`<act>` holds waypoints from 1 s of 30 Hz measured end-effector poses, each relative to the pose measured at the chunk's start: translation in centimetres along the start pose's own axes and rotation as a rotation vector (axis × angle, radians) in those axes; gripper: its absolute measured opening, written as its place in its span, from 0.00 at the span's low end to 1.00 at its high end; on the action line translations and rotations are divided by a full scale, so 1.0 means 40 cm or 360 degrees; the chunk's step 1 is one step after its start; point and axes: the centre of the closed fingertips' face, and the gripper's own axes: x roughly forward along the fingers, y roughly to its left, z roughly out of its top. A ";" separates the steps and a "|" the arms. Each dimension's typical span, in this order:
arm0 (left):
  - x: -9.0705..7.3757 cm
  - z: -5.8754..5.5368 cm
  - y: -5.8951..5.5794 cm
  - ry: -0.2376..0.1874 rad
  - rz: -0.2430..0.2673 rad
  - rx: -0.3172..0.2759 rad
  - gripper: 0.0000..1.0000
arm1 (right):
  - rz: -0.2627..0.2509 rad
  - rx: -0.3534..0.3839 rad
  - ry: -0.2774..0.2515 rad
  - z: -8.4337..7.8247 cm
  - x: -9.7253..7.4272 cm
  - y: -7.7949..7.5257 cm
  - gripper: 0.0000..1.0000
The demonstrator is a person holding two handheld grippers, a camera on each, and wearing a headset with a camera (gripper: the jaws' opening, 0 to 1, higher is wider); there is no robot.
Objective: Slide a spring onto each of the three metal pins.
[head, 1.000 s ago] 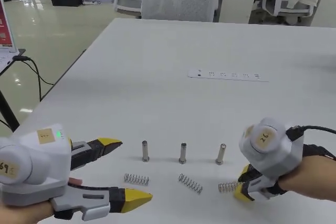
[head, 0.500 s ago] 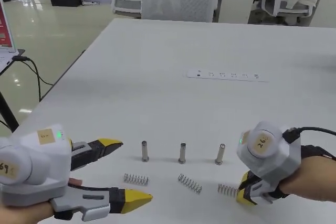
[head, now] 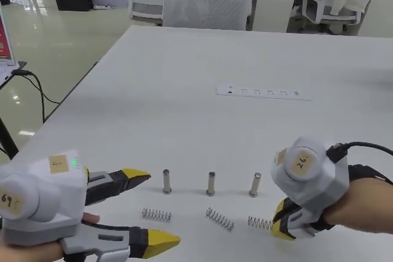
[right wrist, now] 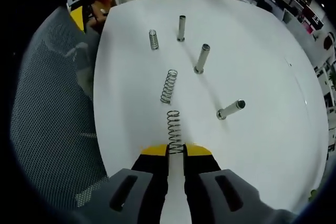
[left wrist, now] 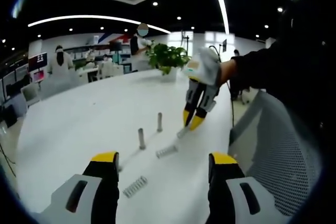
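Three short metal pins stand in a row on the white table: left pin (head: 166,181), middle pin (head: 210,184), right pin (head: 255,184). In front of them lie the left spring (head: 156,215) and the middle spring (head: 220,219). My right gripper (head: 281,226) is shut on the near end of the right spring (head: 259,222). In the right gripper view the jaws (right wrist: 176,150) pinch that spring (right wrist: 174,129), which points toward the middle spring (right wrist: 168,85). My left gripper (head: 150,207) stands open at the lower left, nothing between its fingers (left wrist: 164,161).
A white power strip (head: 263,92) lies mid-table, well behind the pins. Office chairs (head: 206,9) stand past the far edge. A black cable (head: 27,84) hangs off the left side. The table's near edge runs close under both grippers.
My right gripper has edged slightly left, holding the right spring's end. The left gripper stays open and about where it was. The head camera has tilted a little.
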 end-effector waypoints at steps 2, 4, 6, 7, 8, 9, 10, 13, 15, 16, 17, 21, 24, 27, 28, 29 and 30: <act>0.007 0.002 -0.008 0.0024 -0.0039 0.0029 0.64 | -0.0003 -0.0016 -0.0014 0.018 -0.010 0.005 0.07; 0.016 0.013 -0.017 0.0025 -0.0085 0.0042 0.62 | 0.0004 -0.0036 -0.0025 0.033 -0.018 0.012 0.07; 0.026 0.022 -0.023 0.0031 -0.0113 0.0069 0.60 | 0.0008 -0.0060 -0.0044 0.054 -0.029 0.019 0.07; 0.031 0.025 -0.026 0.0037 -0.0126 0.0090 0.59 | 0.0010 -0.0068 -0.0046 0.060 -0.033 0.022 0.07; 0.039 0.031 -0.031 0.0040 -0.0150 0.0099 0.59 | 0.0014 -0.0083 -0.0050 0.070 -0.039 0.025 0.07; 0.044 0.036 -0.034 0.0040 -0.0164 0.0102 0.58 | 0.0014 -0.0096 -0.0058 0.080 -0.046 0.027 0.07; 0.049 0.040 -0.038 0.0048 -0.0187 0.0112 0.57 | 0.0016 -0.0102 -0.0064 0.087 -0.051 0.029 0.07; 0.060 0.051 -0.043 0.0053 -0.0226 0.0119 0.53 | 0.0025 -0.0113 -0.0085 0.107 -0.065 0.033 0.07; 0.065 0.058 -0.042 0.0055 -0.0240 0.0123 0.52 | 0.0039 -0.0121 -0.0101 0.120 -0.074 0.039 0.07; 0.068 0.061 -0.040 0.0053 -0.0242 0.0122 0.51 | 0.0045 -0.0129 -0.0109 0.128 -0.078 0.043 0.07; 0.071 0.064 -0.037 0.0050 -0.0241 0.0115 0.50 | 0.0047 -0.0135 -0.0112 0.133 -0.080 0.045 0.07; 0.085 0.069 -0.035 0.0022 -0.0239 0.0076 0.39 | 0.0065 -0.0193 -0.0104 0.153 -0.080 0.063 0.07; 0.094 0.057 -0.049 0.0018 -0.0253 0.0053 0.36 | 0.0087 -0.0241 -0.0100 0.167 -0.079 0.081 0.07; 0.099 0.042 -0.068 0.0039 -0.0282 0.0063 0.35 | 0.0097 -0.0281 -0.0106 0.181 -0.080 0.094 0.07; 0.101 0.038 -0.072 0.0043 -0.0289 0.0068 0.34 | 0.0101 -0.0291 -0.0106 0.184 -0.081 0.098 0.07; 0.101 0.036 -0.074 0.0045 -0.0290 0.0075 0.34 | 0.0107 -0.0300 -0.0106 0.186 -0.081 0.101 0.07; 0.102 0.035 -0.075 0.0042 -0.0291 0.0093 0.32 | 0.0113 -0.0305 -0.0104 0.188 -0.081 0.104 0.07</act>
